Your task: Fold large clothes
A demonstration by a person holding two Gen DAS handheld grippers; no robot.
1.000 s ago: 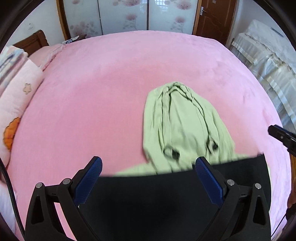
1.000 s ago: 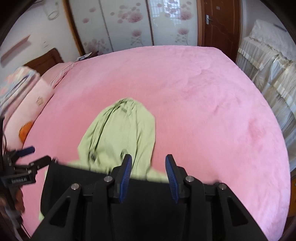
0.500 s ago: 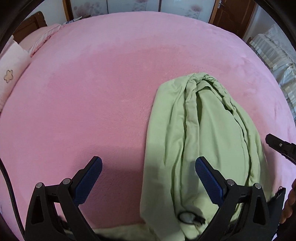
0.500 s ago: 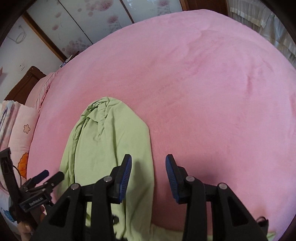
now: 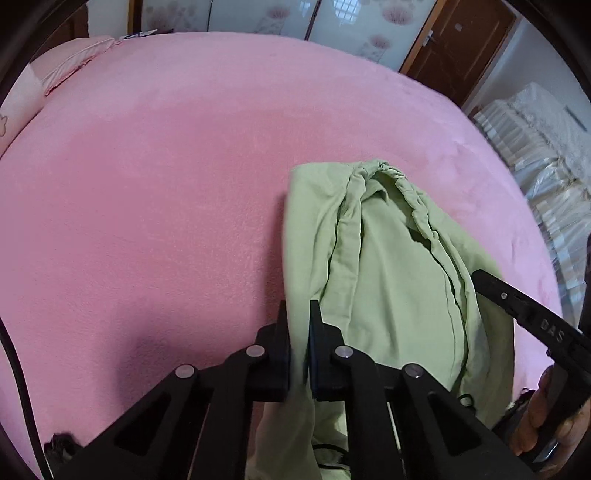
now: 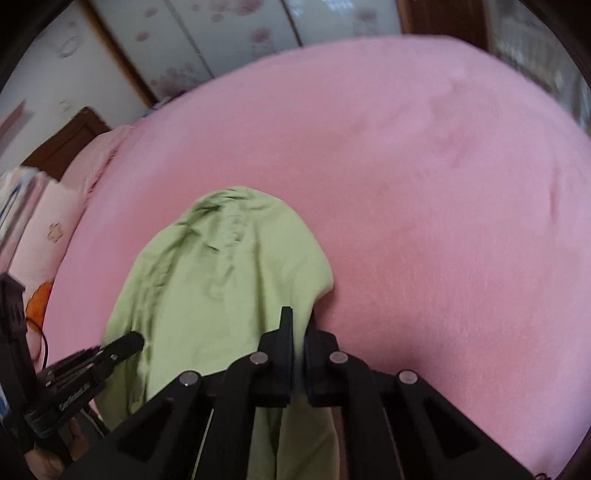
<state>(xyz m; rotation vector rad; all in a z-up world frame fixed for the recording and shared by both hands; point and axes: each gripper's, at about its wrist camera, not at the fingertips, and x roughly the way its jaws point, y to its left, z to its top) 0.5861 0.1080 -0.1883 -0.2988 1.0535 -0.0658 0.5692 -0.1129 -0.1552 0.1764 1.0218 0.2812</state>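
Pale green garment (image 5: 388,280) lies bunched lengthwise on the pink bed (image 5: 147,192), hood-like gathered end pointing away.

Left hand-held gripper (image 5: 297,321): jaws closed tight, left edge of the cloth pinched between them. Right hand-held gripper (image 6: 299,328): likewise clamped on the cloth's right edge.

Step judged: both edges taken for a lift or fold. To be done well, both grips should be raised evenly and the cloth kept taut, so the fold lands square; thin pinches may slip.

Around: pillows (image 6: 40,229) at the left side, wardrobe doors (image 5: 258,18) behind, wooden door (image 5: 461,44), pale bedding (image 5: 546,147) at the right. Bed surface ahead is free; nothing is seen blocking the fold.
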